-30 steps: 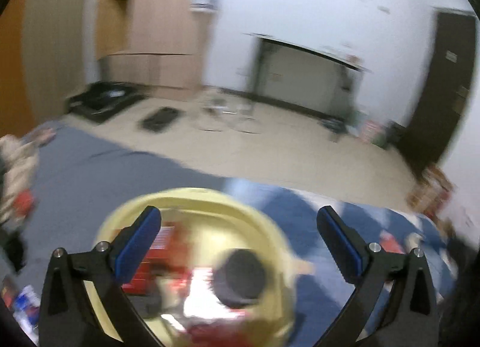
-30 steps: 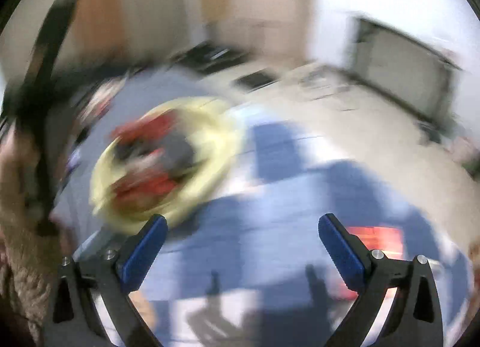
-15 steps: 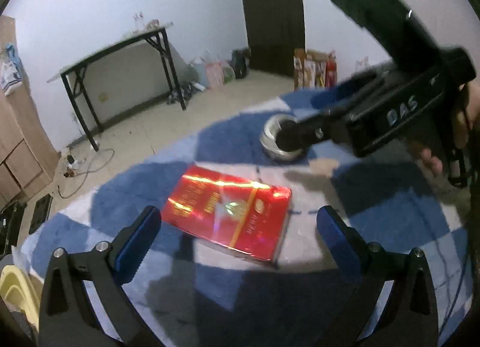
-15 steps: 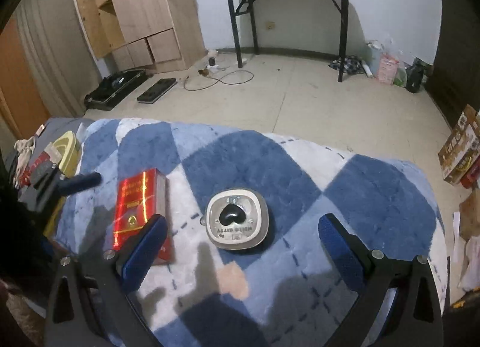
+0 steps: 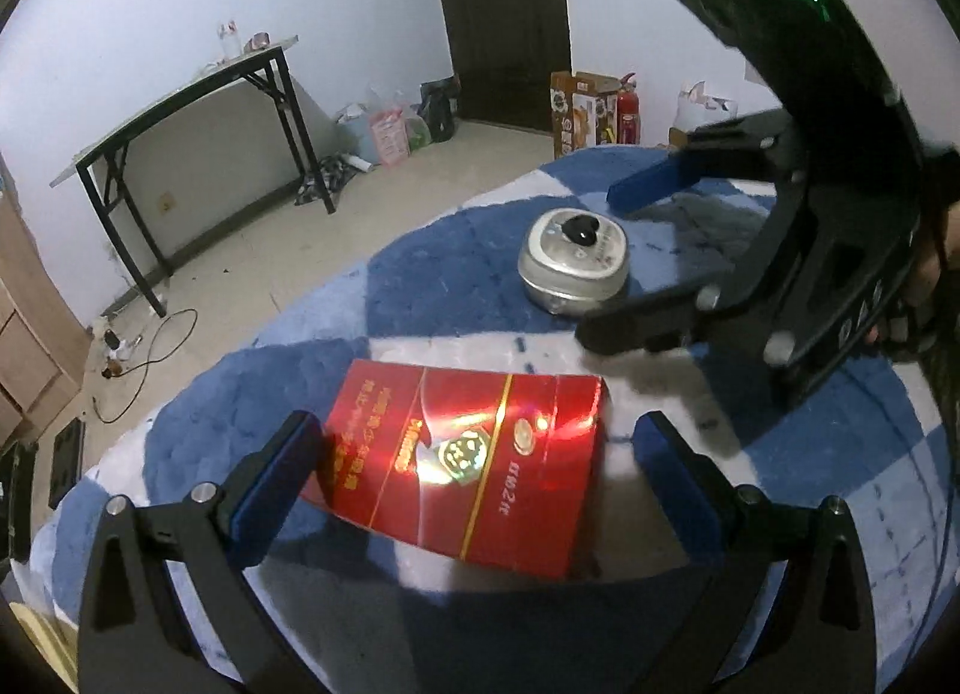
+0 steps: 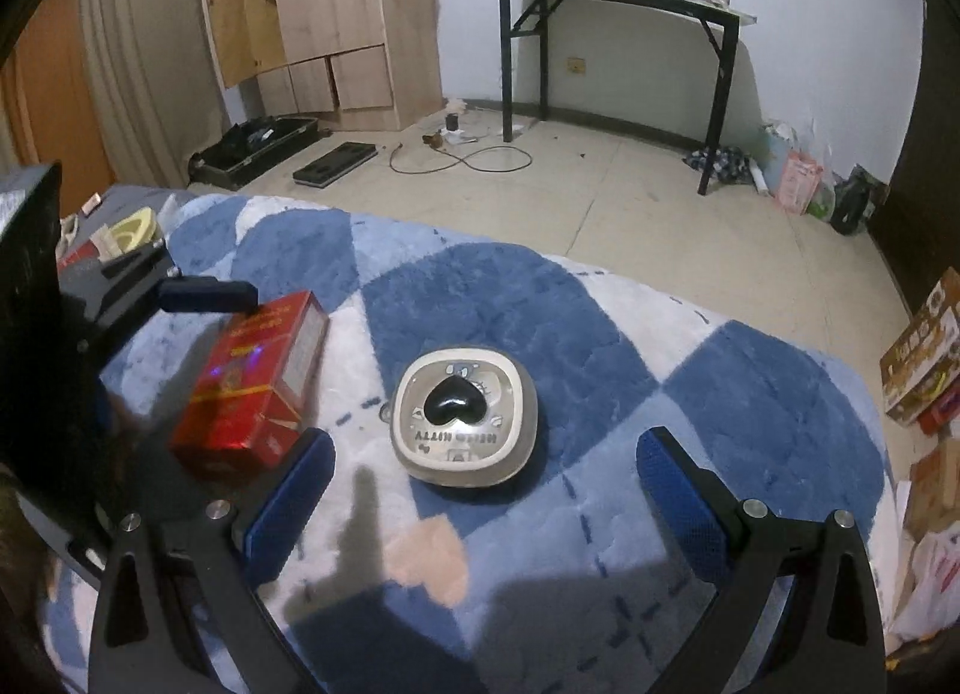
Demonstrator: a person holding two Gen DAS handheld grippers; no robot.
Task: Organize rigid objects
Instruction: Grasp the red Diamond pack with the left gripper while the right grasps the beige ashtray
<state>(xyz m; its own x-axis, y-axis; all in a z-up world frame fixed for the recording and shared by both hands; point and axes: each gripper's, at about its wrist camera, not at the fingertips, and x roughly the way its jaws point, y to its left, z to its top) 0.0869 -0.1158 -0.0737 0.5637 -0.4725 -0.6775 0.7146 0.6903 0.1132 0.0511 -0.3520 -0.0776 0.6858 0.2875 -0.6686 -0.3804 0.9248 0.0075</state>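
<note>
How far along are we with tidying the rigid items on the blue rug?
Some items already sit in the yellow basin at the far left. Nothing is gripped: the left tool is open astride the red box, and the right tool is open facing the silver tin. Both items lie loose on the rug, so each still needs picking up and putting away.
</note>
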